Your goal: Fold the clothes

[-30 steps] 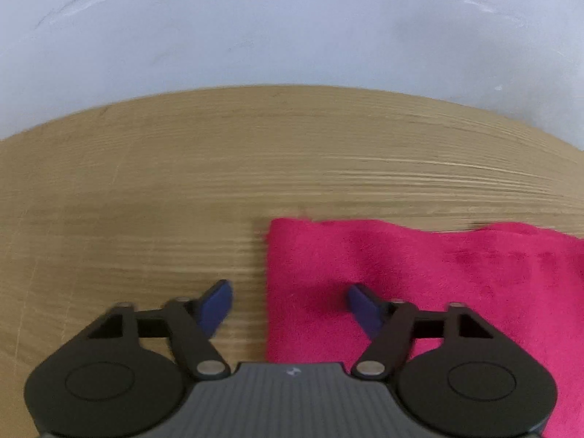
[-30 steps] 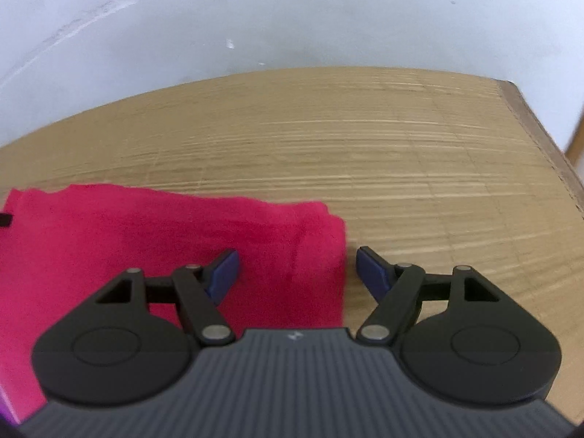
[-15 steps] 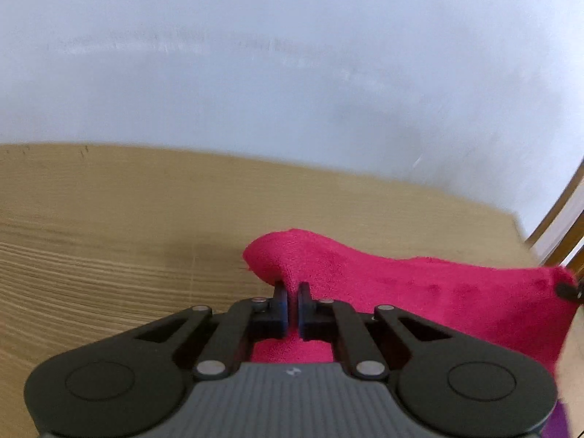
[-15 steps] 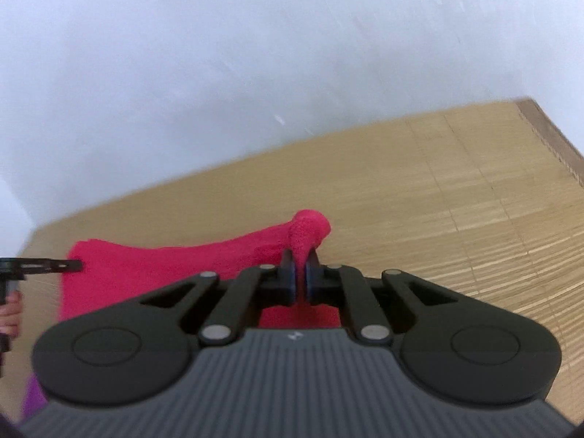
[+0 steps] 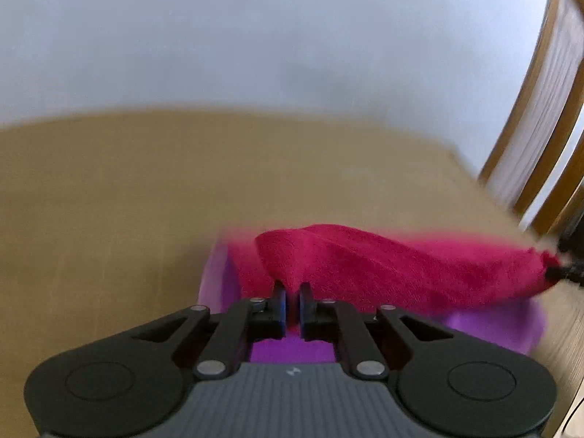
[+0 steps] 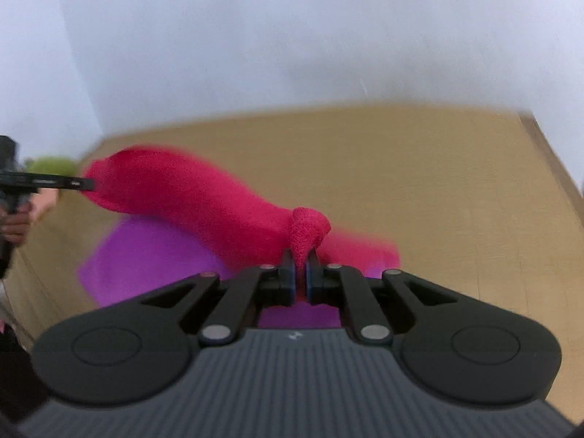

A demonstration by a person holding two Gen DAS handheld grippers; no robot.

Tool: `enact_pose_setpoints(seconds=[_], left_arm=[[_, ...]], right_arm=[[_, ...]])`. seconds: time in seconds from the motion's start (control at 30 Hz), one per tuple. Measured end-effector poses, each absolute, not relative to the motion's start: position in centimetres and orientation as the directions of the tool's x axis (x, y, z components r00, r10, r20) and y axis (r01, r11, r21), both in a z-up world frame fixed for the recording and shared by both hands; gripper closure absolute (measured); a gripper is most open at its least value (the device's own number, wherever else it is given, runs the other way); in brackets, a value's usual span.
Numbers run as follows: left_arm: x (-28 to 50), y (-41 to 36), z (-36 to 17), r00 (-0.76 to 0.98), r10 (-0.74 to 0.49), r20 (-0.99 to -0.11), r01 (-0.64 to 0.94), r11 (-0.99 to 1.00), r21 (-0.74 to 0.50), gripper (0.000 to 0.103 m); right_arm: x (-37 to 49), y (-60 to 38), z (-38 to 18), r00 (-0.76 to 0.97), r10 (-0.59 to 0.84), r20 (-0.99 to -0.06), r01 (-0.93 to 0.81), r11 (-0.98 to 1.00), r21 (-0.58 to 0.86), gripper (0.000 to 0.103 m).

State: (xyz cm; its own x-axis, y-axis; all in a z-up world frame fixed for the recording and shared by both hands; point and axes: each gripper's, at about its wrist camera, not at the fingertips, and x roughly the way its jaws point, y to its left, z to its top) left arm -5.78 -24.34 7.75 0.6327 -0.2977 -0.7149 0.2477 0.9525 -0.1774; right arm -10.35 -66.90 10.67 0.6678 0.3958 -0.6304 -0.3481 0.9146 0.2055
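Observation:
A pink-red fleece cloth [image 5: 401,266] hangs stretched between my two grippers above the wooden table [image 5: 109,189]. My left gripper [image 5: 292,301] is shut on one corner of it. My right gripper [image 6: 300,273] is shut on the other corner, which bunches above the pads [image 6: 308,228]. In the right wrist view the cloth [image 6: 189,189] runs left to the left gripper's tip [image 6: 82,182]. In the left wrist view the right gripper's tip [image 5: 558,272] shows at the cloth's far end. A purple cloth [image 6: 146,255] lies flat on the table beneath and also shows in the left wrist view [image 5: 503,328].
A white wall [image 5: 255,36] stands behind the table. The table's right edge [image 6: 554,168] shows in the right wrist view. A wooden frame [image 5: 540,109] stands at the right. A blurred green object [image 6: 51,164] lies at far left.
Both grippers, shut on the pink cloth's corners, have lifted it higher off the table, and the purple cloth beneath has come into view.

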Motion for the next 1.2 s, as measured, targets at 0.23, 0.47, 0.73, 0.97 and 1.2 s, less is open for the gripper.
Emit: enact_pose_setpoints(seconds=[0.23, 0.47, 0.73, 0.97, 1.2], left_arm=[[-9.1, -23.2, 4.4, 0.557, -0.248, -0.793, 0.204, 0.966, -0.159, 0.093], [-11.3, -20.9, 7.9, 0.618, -0.218, -0.755, 0.178, 0.975, -0.136, 0.092], [-8.6, -26.0, 9.5, 0.649, -0.378, -0.66, 0.295, 0.925, -0.241, 0.074], [-7.0, -29.3, 2.8, 0.526, -0.357, -0.772, 0.278, 0.93, -0.241, 0.076], [-8.7, -27.4, 4.6, 0.522, -0.346, -0.78, 0.271, 0.934, -0.233, 0.071]], right_arm=[[-13.8, -65.4, 6.0, 0.607, 0.254, -0.754, -0.247, 0.961, 0.125, 0.082], [-16.9, -67.2, 10.1, 0.647, 0.144, -0.749, -0.158, 0.986, 0.053, 0.045], [-16.1, -62.1, 10.9, 0.795, 0.204, -0.572, -0.137, 0.978, 0.157, 0.045], [-13.2, -57.3, 3.7, 0.753, 0.201, -0.627, -0.12, 0.978, 0.169, 0.046], [-14.6, -58.9, 5.3, 0.743, 0.149, -0.652, -0.061, 0.986, 0.155, 0.045]])
